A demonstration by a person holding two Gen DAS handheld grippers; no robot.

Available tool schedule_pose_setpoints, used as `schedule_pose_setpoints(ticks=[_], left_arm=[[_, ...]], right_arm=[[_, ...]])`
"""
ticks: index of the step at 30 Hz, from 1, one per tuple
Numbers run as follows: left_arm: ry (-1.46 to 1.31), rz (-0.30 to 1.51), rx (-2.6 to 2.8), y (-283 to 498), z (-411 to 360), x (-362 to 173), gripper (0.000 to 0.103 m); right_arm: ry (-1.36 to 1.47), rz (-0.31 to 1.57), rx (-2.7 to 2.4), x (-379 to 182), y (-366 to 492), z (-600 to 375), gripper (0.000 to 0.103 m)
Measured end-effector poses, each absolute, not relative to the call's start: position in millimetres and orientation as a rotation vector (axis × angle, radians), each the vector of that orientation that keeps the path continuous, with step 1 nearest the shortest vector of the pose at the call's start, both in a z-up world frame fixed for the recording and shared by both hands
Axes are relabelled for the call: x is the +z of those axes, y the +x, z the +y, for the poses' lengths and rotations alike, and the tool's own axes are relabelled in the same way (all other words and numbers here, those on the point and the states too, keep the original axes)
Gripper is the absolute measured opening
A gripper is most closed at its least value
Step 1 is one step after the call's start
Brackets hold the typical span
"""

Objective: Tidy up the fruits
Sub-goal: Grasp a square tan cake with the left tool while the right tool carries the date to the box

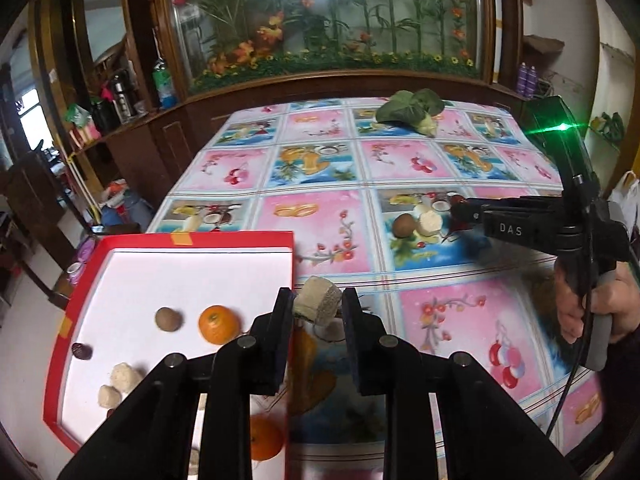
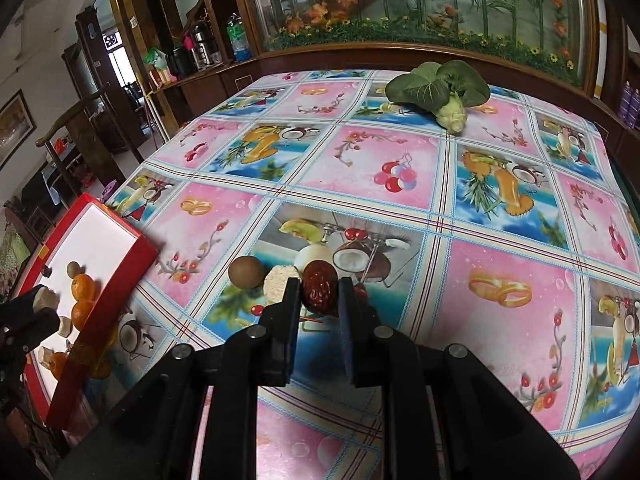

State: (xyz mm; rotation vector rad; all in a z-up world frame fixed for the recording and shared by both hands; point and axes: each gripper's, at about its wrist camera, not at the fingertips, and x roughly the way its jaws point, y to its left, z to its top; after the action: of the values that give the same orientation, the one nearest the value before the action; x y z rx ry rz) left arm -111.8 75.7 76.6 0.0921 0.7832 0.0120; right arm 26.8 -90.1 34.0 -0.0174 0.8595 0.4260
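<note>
While closed, tools [image 1: 316, 312] [image 2: 319, 294] around fruit.

We see the box [image 1: 100, 264] at the surface's [image 2: 400, 160] left edge, with an orange [image 1: 219, 324], a longan [image 1: 168, 319] and pale chunks [image 1: 120, 384] in it. Mid-surface, a second longan [image 2: 245, 271] lies left of a chunk [image 2: 276, 280]. The leafy vegetable [image 2: 440, 88] rests near the far edge.

Spread over the table, a glossy tablecloth [image 2: 400, 152] printed with pink and blue squares of cherries, coconuts and rings. At its far edge, lying on its side, a leafy green vegetable [image 2: 440, 88]. Behind, set in dark wood, a glass cabinet [image 1: 328, 20] of artificial flowers and bamboo. Left on a shelf, a green-labelled bottle [image 1: 163, 80] beside a dark flask [image 1: 120, 94].
</note>
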Motion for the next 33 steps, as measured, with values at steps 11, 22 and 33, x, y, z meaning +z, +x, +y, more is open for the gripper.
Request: schedule_pose_setpoints(ticks=[11, 22, 33], left_arm=[[0.088, 0.771, 0.007, -123, 76, 78, 0.024], [0.075, 0.790, -0.022, -136, 73, 71, 0.024], [0.046, 0.807, -0.099, -161, 68, 63, 0.024]], right_arm=[[0.002, 0.854, 0.401, 30, 23, -88, 0.021], [0.041, 0.796, 0.342, 41, 12, -97, 0.021], [0.103, 0.777, 0.281, 41, -21, -99, 0.021]])
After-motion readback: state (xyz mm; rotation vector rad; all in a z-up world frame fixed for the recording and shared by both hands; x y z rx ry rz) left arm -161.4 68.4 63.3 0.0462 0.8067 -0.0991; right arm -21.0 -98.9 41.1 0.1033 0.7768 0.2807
